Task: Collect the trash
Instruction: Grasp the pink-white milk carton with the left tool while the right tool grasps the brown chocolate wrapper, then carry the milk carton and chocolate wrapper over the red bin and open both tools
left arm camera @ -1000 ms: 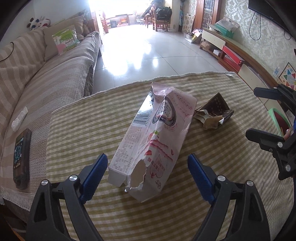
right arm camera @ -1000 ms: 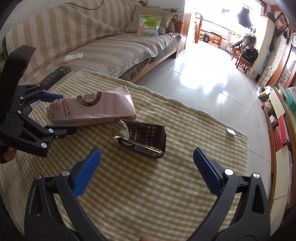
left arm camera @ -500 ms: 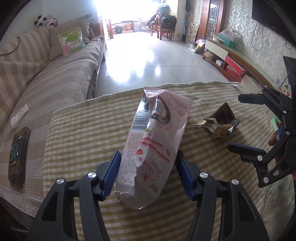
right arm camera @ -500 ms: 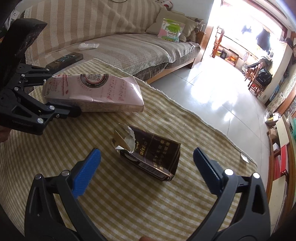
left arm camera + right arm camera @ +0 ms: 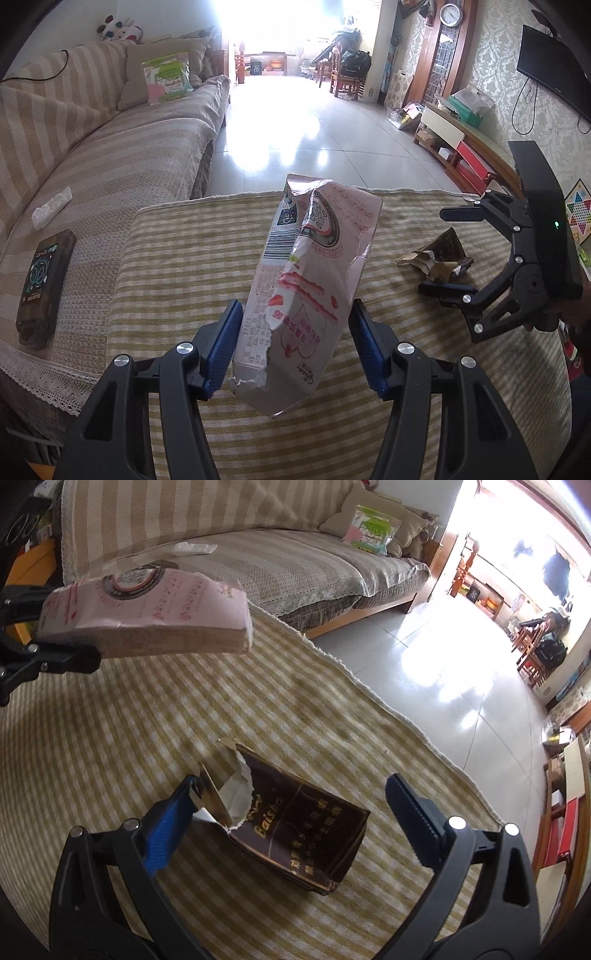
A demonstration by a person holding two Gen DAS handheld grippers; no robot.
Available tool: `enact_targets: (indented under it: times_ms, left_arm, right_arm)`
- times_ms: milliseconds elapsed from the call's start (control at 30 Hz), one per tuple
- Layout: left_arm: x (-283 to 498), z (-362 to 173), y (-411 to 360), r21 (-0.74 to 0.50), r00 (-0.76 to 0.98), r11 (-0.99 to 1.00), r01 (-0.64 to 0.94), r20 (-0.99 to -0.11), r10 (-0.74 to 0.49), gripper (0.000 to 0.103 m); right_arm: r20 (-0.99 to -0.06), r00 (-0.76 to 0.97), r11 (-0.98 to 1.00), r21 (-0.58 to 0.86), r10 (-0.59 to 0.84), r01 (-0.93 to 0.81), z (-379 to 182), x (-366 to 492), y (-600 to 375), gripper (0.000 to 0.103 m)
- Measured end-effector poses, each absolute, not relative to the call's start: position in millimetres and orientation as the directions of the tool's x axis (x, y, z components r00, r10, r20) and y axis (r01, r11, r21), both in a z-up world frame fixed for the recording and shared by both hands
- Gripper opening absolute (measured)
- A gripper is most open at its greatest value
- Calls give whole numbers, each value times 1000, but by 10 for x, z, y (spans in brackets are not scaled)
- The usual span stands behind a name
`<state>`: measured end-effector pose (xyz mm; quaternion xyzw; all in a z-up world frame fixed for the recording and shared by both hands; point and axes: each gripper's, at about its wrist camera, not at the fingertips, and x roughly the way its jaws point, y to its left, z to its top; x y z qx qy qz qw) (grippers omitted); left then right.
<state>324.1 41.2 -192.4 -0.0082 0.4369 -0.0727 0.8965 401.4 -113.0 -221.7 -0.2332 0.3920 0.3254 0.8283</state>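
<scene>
Left gripper clamped on pink carton off the cloth; right gripper spread wide astride brown carton, mid-table w/ room.

striped tablecloth under torn dark brown carton

Left gripper: black plastic linkage arms with triangular cut-outs, silver round screw heads at the joints, blue ribbed pads on the inner finger faces. Right gripper: same build, black arms with silver screws, blue ribbed pads, one pad reading dark from its angle. In the left wrist view its black housing carries a small green indicator light.
</scene>
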Motion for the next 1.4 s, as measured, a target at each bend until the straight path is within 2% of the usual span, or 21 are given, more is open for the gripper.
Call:
enact_targets:
  times_ms: [67, 333, 900, 1133, 1400]
  left_arm:
    - [3203, -1897, 396, -81, 611, 989, 121, -779, -138, 56]
    - [3084, -1810, 404, -115, 617, 987, 109, -771, -158, 57]
    - [2591, -1200, 273, -106, 682, 988, 113, -715, -155, 57]
    - [2316, -932, 191, -105, 697, 986, 130, -698, -166, 57]
    - [2106, -781, -181, -107, 691, 976, 188, -692, -209, 57]
  right_arm:
    - [-808, 449, 688, -77, 381, -722, -2236, 4049, -1168, 81]
    - [-817, 413, 719, 3, 402, -695, -2183, 3964, -1268, 72]
    - [-773, 524, 848, 32, 357, -530, -1384, 3128, -1540, 71]
    - [-741, 599, 912, 44, 303, -407, -1001, 2754, -1959, 71]
    - [-715, 647, 952, 89, 265, -292, -824, 2452, -2553, 71]
